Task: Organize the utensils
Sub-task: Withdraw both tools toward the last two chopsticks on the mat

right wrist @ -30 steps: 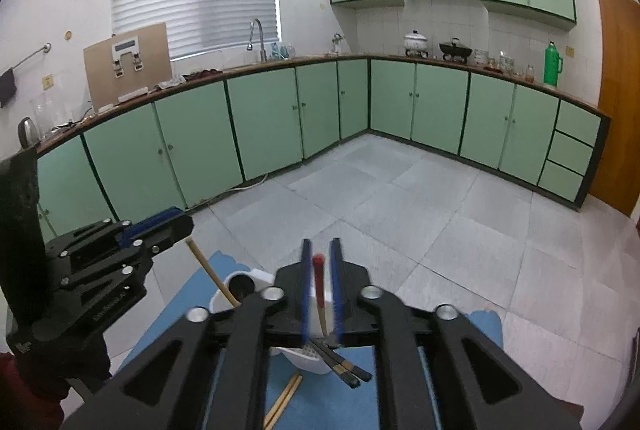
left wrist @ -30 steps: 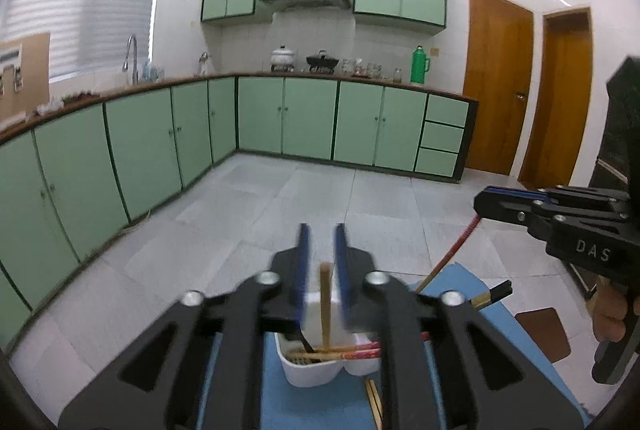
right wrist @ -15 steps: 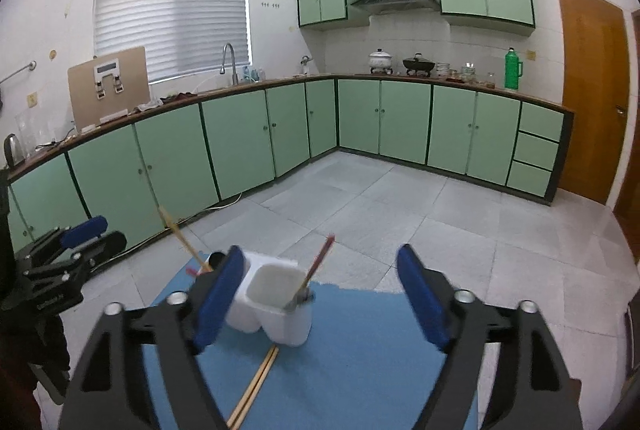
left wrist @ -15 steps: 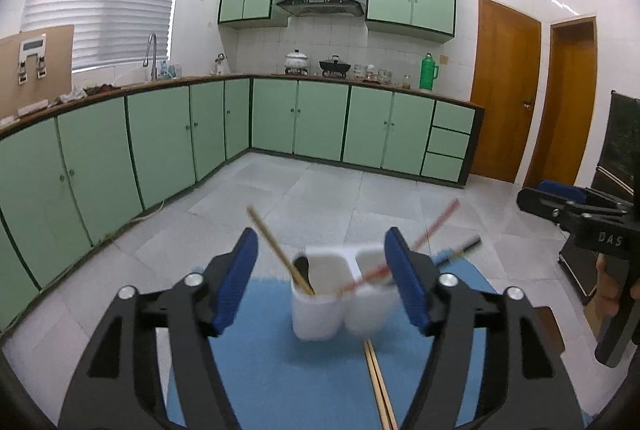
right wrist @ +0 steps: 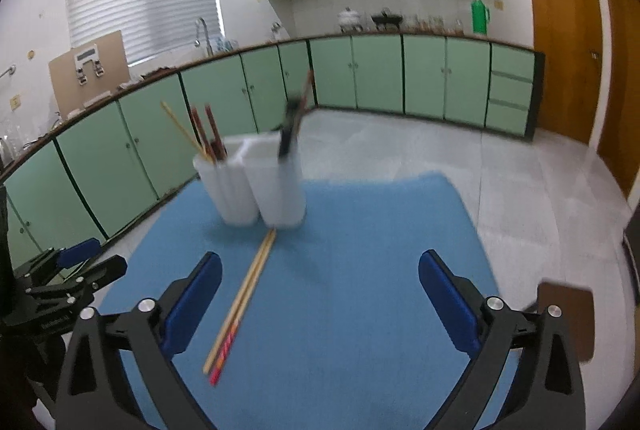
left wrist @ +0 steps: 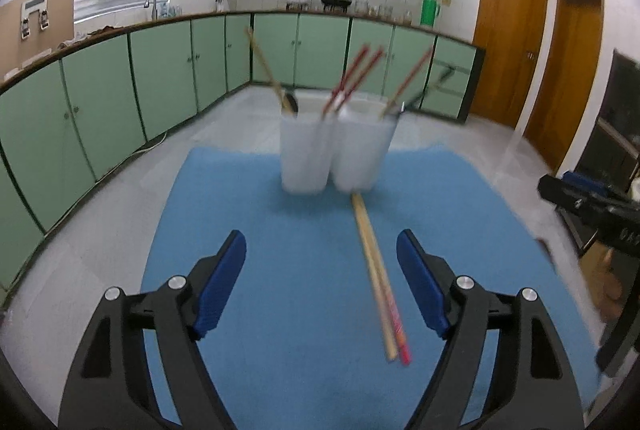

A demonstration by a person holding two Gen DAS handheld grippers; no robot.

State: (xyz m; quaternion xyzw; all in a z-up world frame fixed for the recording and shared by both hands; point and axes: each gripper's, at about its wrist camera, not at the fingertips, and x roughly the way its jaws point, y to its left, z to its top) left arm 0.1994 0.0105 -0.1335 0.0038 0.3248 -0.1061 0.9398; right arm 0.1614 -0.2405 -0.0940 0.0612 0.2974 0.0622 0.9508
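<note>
A white two-compartment utensil holder (left wrist: 336, 154) (right wrist: 256, 186) stands at the far side of a blue mat (left wrist: 280, 270) (right wrist: 380, 250). Red, wooden and dark-tipped chopsticks lean in its compartments. A pair of chopsticks (left wrist: 378, 278) (right wrist: 244, 294), one wooden and one with a red end, lies flat on the mat in front of the holder. My left gripper (left wrist: 320, 242) hovers over the near mat, jaws opening, nothing held between them. My right gripper (right wrist: 320, 262) is back from the holder too, jaws opening wide and empty. Each gripper shows at the edge of the other's view (left wrist: 580, 202) (right wrist: 80, 262).
A brown square pad (right wrist: 564, 318) lies off the mat's right edge. Beyond the table are a tiled floor, green kitchen cabinets (left wrist: 160, 78) along the walls and wooden doors (left wrist: 508, 46) on the right. A hand (left wrist: 612, 282) holds the right gripper.
Both grippers were shut on chopsticks above the holder; they let go, opened, and drew back and down. The released chopsticks now stand in the holder.
</note>
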